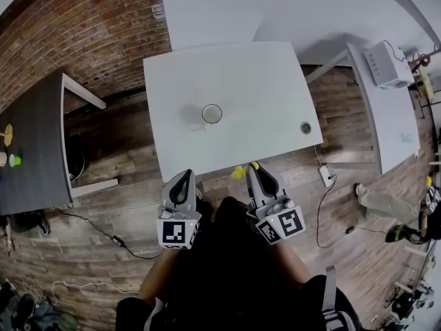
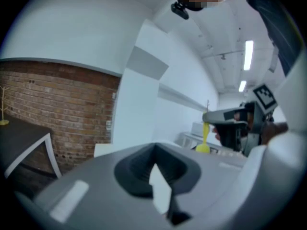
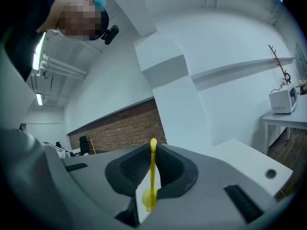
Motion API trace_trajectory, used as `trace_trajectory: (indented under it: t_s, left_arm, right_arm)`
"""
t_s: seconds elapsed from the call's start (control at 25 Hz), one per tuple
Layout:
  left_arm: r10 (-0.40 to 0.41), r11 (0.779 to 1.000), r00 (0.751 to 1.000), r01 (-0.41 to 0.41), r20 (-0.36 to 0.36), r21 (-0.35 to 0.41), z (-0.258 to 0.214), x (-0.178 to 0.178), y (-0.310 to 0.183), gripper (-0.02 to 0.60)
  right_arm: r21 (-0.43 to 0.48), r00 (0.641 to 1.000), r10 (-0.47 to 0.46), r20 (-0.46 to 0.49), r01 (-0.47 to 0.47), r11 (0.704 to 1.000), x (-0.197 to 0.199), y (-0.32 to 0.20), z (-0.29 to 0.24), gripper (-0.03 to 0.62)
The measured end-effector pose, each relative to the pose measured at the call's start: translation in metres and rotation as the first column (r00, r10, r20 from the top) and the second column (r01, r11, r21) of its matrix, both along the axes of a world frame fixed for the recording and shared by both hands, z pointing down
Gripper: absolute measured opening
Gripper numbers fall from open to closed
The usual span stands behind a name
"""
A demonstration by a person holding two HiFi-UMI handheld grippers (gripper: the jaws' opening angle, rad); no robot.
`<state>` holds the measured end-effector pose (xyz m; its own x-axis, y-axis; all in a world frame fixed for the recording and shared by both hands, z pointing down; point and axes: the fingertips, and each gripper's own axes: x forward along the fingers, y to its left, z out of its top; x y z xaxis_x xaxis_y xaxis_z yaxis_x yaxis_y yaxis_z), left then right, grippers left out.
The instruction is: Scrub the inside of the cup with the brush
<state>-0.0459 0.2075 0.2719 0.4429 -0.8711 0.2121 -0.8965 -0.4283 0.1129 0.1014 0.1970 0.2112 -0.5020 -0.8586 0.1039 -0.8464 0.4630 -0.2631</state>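
Fingers, left gripper [image 1: 185,176]: pressed together with nothing between them; the left gripper view shows the two dark pads meeting in a closed seam.
Fingers, right gripper [image 1: 253,171]: pinching the brush [image 3: 153,176]; its thin yellow handle stands upright between the pads, with a rounded yellow lump lower down.
Same brush, left gripper view: it hangs below the right gripper's tip, thin part above, wider yellow end at the bottom.
Place of cup [image 1: 211,114]: upright on the white tabletop [image 1: 262,74], mouth upward, about midway between the far and near edges and a little toward the left edge; its inside cannot be made out.
Grippers against cup: both are off the near edge of the tabletop, over the wooden floor [image 1: 103,240], side by side and well apart from the cup; the brush does not touch it.
Tabletop detail: a round hole [image 1: 305,127] near the right near corner.
Holder: a person, with dark-clothed lap and forearms at the bottom of the head view, one gripper in each hand.
Left side: a dark table [image 1: 34,136] off the tabletop's left edge, carrying small yellow and green things [image 1: 14,161] too small to name.
Right side: a second white table [image 1: 389,123] with a white boxy appliance [image 1: 387,64] at its far end.
On floor: a power strip [image 1: 326,176] with cables, just off the tabletop's right near corner.
Backdrop: brick wall [image 1: 83,26] at far left.
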Motion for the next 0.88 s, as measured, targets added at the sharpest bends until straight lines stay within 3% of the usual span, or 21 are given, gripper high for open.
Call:
trace_trajectory:
  t_s: [0.32,0.6,0.88]
  left_arm:
    - [0.013,0.998,1.0,-0.014,-0.01,-0.067,0.031,0.02,-0.038,0.0]
    - [-0.048,0.99,0.999,0.048,0.004,-0.134,0.061,0.034,-0.071,0.0]
    - [-0.072,0.986,0.997,0.074,0.02,-0.148,0.086,0.046,-0.09,0.0]
  right_arm:
    - [-0.039,1.0,0.006,0.003,-0.006,0.999,0.012,-0.041,0.018,0.029]
    - [-0.067,0.997,-0.073,0.039,0.075,0.995,0.018,-0.089,0.041,0.029]
    - [-0.098,0.99,-0.132,0.056,0.137,0.986,0.016,-0.116,0.065,0.029]
